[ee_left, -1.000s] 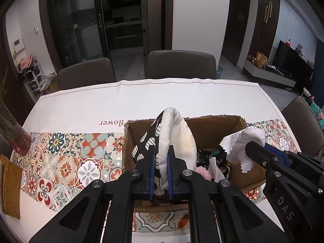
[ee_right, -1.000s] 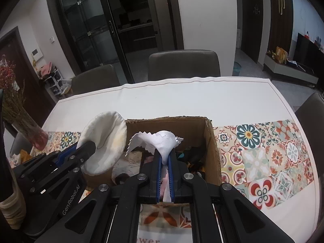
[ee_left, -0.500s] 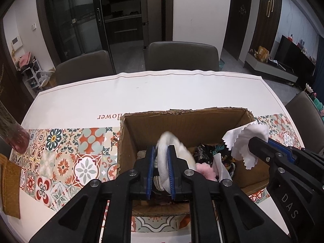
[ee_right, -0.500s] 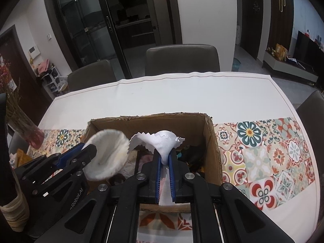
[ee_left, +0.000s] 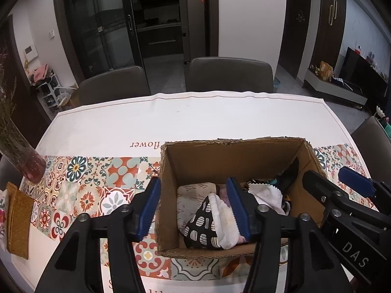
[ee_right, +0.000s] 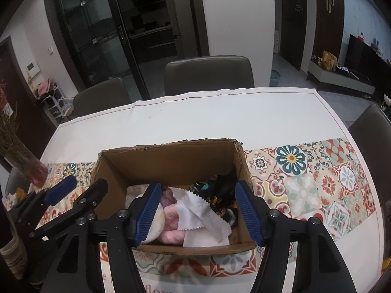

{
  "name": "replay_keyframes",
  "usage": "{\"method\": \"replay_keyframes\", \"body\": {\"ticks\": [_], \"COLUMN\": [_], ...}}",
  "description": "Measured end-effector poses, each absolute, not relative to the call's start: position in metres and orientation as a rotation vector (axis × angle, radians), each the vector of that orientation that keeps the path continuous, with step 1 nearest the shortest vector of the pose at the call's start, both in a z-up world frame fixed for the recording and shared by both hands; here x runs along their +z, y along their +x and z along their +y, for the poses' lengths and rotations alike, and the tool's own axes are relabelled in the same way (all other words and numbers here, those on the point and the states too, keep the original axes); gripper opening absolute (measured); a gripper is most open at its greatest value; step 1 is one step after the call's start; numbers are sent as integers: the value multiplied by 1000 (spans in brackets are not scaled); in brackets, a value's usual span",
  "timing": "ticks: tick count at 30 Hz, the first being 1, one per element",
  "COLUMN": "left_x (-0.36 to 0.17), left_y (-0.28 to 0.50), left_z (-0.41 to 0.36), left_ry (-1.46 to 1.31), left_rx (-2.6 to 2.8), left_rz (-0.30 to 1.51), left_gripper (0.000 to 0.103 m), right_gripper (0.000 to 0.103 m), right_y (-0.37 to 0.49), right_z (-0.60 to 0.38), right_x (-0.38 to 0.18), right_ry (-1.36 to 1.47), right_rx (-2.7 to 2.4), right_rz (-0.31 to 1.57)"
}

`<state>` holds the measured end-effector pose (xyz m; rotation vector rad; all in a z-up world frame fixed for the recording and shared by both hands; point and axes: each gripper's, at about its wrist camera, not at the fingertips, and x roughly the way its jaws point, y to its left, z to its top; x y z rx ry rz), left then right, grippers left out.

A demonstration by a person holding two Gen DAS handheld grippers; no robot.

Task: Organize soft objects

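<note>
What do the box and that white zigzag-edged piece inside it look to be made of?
The box looks like plain brown corrugated cardboard: matte, with rough, ragged top edges. The white piece seems to be thin woven or microfibre cloth: it lies in soft folds, and its pinked zigzag edge suggests cut fabric. It could be paper.

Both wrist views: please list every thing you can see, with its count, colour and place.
cardboard box: 1, brown, open, on the tablecloth
white cloth: 1, zigzag edge, inside the box
patterned cloth: 1, black-and-white with cream lining, inside the box
pink fluffy item: 1, inside the box
dark items: number unclear, box's right corner
tablecloth: 1, white with tile pattern
vase: 1, reddish, table's left edge
chairs: 2, grey, behind the table
left gripper: open, over the box
right gripper: open, over the box
</note>
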<state>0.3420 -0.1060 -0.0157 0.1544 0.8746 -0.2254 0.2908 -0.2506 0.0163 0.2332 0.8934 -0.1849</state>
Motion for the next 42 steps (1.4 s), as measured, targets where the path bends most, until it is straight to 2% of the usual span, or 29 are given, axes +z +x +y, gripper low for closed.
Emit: {"method": "replay_keyframes", "body": {"ticks": [3, 8, 10, 14, 26, 42], "left_x": [-10, 0, 4, 14, 34, 41], "left_y": [337, 328, 323, 311, 280, 249], "left_z": [-103, -98, -94, -87, -72, -66], "left_ry": [154, 148, 147, 140, 121, 130], "left_rx": [-197, -160, -138, -99, -48, -13], "left_rz": [846, 819, 805, 775, 728, 704], "left_gripper": [67, 84, 87, 92, 99, 102], "right_gripper": [71, 71, 71, 79, 83, 83], "right_y": [289, 281, 276, 266, 235, 207], "right_z": [-253, -253, -253, -251, -245, -246], "right_x": [18, 25, 30, 38, 59, 61], "right_ry": [244, 229, 227, 212, 202, 218], "right_rx": [-199, -222, -230, -253, -277, -291], "right_rz": [897, 889, 882, 861, 821, 821]}}
